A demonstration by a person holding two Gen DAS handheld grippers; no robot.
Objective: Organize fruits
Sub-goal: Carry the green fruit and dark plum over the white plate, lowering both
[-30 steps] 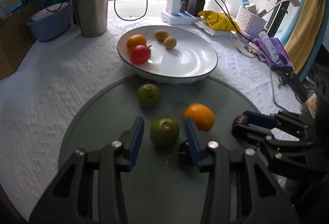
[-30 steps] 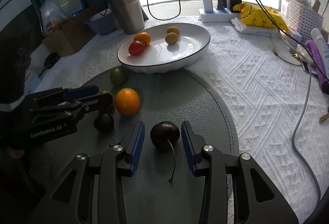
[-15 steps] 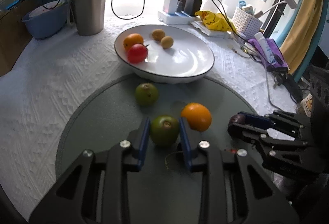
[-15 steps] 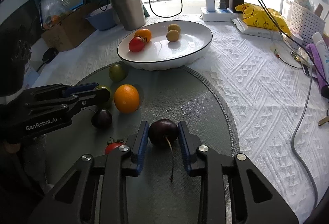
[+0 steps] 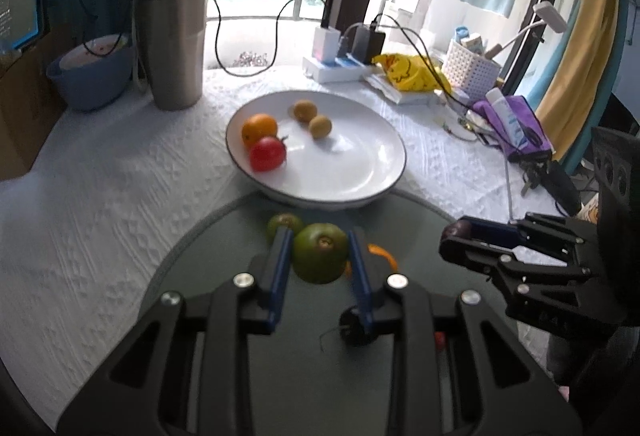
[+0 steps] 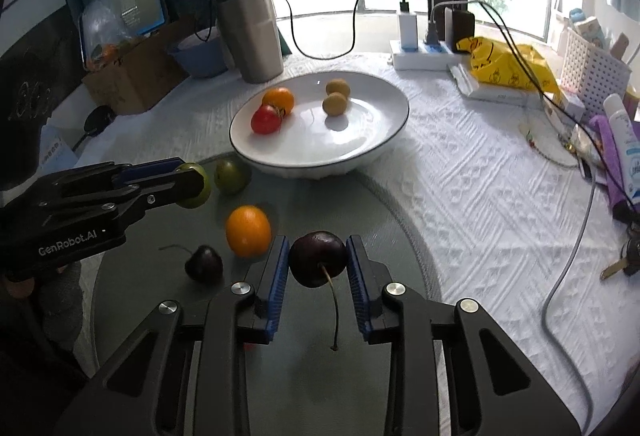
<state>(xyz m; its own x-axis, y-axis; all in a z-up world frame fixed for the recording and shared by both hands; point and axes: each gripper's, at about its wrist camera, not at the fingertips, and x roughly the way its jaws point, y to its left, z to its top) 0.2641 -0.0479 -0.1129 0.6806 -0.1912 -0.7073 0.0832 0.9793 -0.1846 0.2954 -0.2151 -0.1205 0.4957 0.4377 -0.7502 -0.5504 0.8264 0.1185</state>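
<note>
My left gripper [image 5: 320,256] is shut on a green fruit [image 5: 320,252] and holds it above the grey round mat [image 5: 224,236]. It also shows in the right wrist view [image 6: 188,183], with the green fruit [image 6: 198,191] between its tips. My right gripper [image 6: 318,260] is shut on a dark cherry [image 6: 318,258] with a hanging stem, lifted off the mat. The white plate [image 6: 372,139] holds an orange [image 6: 279,99], a red tomato [image 6: 266,119] and two small yellow-brown fruits [image 6: 335,103]. On the mat lie a second green fruit [image 6: 230,175], an orange [image 6: 248,231] and another dark cherry [image 6: 204,263].
A steel tumbler [image 6: 250,31], a blue bowl [image 5: 92,71], a power strip with cables [image 6: 420,53], a yellow bag [image 6: 504,63], a white basket [image 6: 592,65] and a purple pouch with a bottle [image 5: 516,123] stand around the white tablecloth [image 6: 480,195].
Both grippers closed on their fruits and lifted them off the mat: the left one on the green fruit, the right one on the dark cherry. Both moved toward the plate.
</note>
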